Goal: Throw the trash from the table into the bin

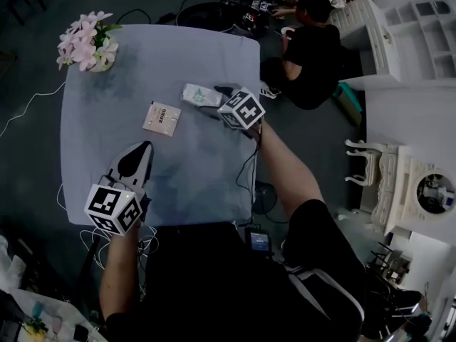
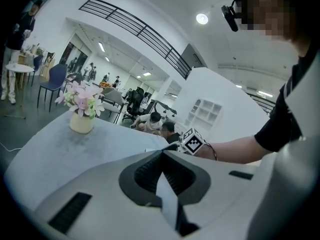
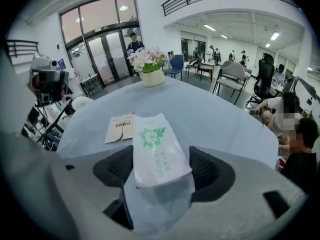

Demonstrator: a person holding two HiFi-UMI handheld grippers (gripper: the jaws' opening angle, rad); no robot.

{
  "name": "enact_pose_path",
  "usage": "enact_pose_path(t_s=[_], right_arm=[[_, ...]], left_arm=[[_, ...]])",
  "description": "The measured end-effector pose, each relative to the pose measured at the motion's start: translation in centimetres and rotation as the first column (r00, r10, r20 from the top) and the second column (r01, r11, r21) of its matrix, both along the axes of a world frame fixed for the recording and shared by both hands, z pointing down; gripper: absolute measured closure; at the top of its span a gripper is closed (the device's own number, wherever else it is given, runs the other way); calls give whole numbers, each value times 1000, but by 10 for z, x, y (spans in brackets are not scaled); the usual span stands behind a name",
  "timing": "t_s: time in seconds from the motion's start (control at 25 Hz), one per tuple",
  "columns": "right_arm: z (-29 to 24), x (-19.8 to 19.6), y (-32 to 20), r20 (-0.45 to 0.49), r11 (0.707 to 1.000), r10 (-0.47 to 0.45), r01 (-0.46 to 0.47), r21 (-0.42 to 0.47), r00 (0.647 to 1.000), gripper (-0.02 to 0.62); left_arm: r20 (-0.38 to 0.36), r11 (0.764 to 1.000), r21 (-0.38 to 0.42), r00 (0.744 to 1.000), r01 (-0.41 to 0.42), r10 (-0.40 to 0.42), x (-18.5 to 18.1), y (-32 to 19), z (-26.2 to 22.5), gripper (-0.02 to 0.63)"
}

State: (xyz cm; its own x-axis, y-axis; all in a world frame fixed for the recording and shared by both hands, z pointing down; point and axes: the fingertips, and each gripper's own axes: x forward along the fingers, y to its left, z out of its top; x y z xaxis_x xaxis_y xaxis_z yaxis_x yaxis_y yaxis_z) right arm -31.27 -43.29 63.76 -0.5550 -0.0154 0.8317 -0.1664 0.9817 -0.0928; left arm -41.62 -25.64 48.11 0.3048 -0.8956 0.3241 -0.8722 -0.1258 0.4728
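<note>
**Tabletop** (image 1: 192, 184): square, covered in a pale blue-grey cloth.

**Task items, two, both lying flat on the tabletop:**
- White packet (image 1: 198, 95) with a green flower print, near the middle of the far half. In the right gripper view the packet (image 3: 157, 149) lies lengthwise in the gap between the two jaws.
- Beige sachet (image 1: 162, 117) with dark print, just to the left of the packet and apart from it. It also shows in the right gripper view (image 3: 120, 127), beyond the left jaw.

**Right tongs** (image 1: 214, 102): released, jaws spread wide to either side of the packet, pads not pressing on it. Angled steeply down at the tabletop.

**Left tongs** (image 1: 144, 147): clenched, jaw tips meeting, nothing between them. They hang over the near left part of the tabletop, well apart from both items and pointing across it. The left gripper view (image 2: 162, 153) confirms the jaws are together.

**Other contents:**
- Vase of pink flowers (image 1: 89, 45), upright at the far left corner.
- Person in black (image 1: 313, 48) sitting on the floor beyond the far right corner.
</note>
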Motion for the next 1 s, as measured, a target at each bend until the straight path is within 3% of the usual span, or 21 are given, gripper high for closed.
enact_pose_path(t_s=[0.32,0.64,1.0], right_arm=[[-42,8,48,91,998,63,-60,-30,994,250],[-54,34,145,123,988,128,-116,-101,984,250],[-99,53,216,195,976,216,-204,-78,957,250]], left_arm=[[12,999,48,1000,7,-8,1,33,-29,592],[20,996,84,999,-34,32,19,88,-53,592],[20,989,114,995,-97,96,35,153,-69,592]])
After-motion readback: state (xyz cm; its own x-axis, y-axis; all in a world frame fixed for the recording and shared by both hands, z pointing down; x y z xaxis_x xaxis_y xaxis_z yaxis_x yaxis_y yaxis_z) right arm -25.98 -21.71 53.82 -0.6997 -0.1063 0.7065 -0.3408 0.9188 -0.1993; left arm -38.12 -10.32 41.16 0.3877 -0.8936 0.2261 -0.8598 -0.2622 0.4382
